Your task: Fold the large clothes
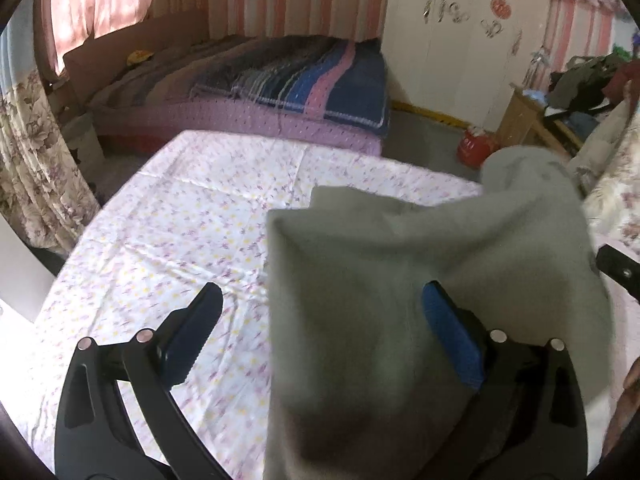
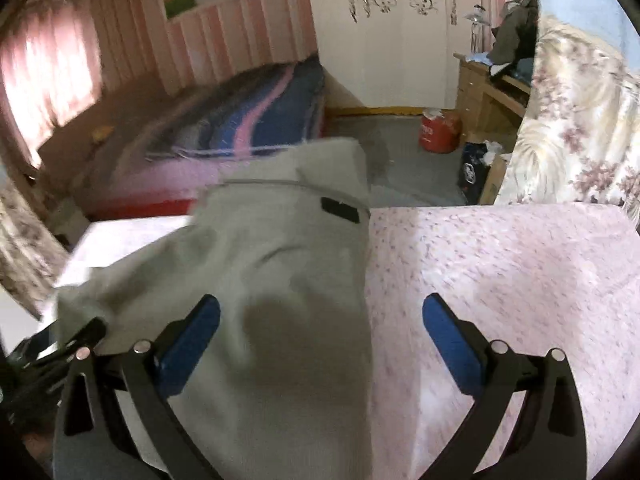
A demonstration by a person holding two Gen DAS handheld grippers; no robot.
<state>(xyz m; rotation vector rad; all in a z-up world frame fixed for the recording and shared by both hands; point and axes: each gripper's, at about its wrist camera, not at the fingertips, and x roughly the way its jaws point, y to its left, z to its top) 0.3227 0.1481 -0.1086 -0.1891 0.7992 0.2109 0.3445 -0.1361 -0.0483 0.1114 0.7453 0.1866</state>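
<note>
grey garment (image 1: 400, 280) draped over the right half of the flowered sheet (image 1: 180, 232), bare sheet to its left | left gripper (image 1: 320, 312) spread wide, right pad (image 1: 452, 340) against the cloth | bed (image 1: 280, 80) and wardrobe (image 1: 460, 40) beyond | right view: garment (image 2: 280, 300) left, pink sheet (image 2: 500, 280) open on the right | right gripper (image 2: 320, 320) spread, cloth between fingers | red container (image 2: 438, 130) on floor, contents unclear

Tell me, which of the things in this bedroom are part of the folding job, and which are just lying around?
Part of the job:
- grey garment, draped between both grippers
- left gripper, open
- right gripper, open
- floral sheet, the folding surface

Just lying about:
- striped blanket on the bed
- red container on the floor
- pile of clothes on the wooden cabinet
</note>
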